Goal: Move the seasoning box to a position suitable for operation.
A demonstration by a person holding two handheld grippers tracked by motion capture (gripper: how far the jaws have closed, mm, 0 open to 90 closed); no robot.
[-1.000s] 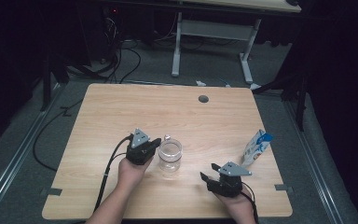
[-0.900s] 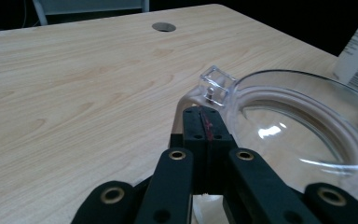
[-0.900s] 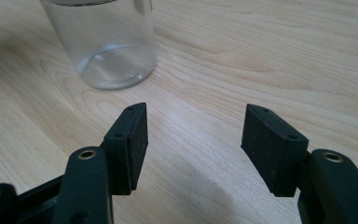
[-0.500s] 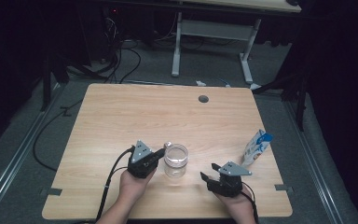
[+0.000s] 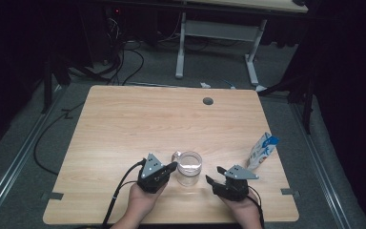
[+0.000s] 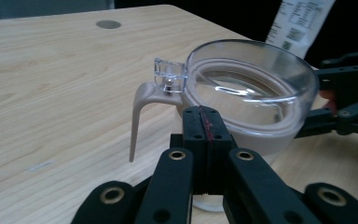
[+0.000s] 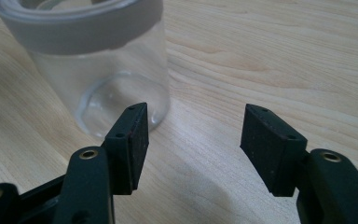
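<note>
1. Two tongs flank the clear jar point(image 5: 189, 168), which now sits nearer my edge of the desk point(image 5: 124, 124).
2. My left tongs point(image 5: 171, 166), shut and empty, have nudged it there.
3. My right tongs point(image 5: 211, 180) wait open beside the jar, ready to grip.

High view overhead; gripper views close, sharing jar point(image 5: 188, 168).

Both our grippers are sitting low and near us.
We are keeping the left gripper point(image 5: 172, 167) pinched together and the right gripper point(image 5: 213, 175) spread wide, empty.
</note>
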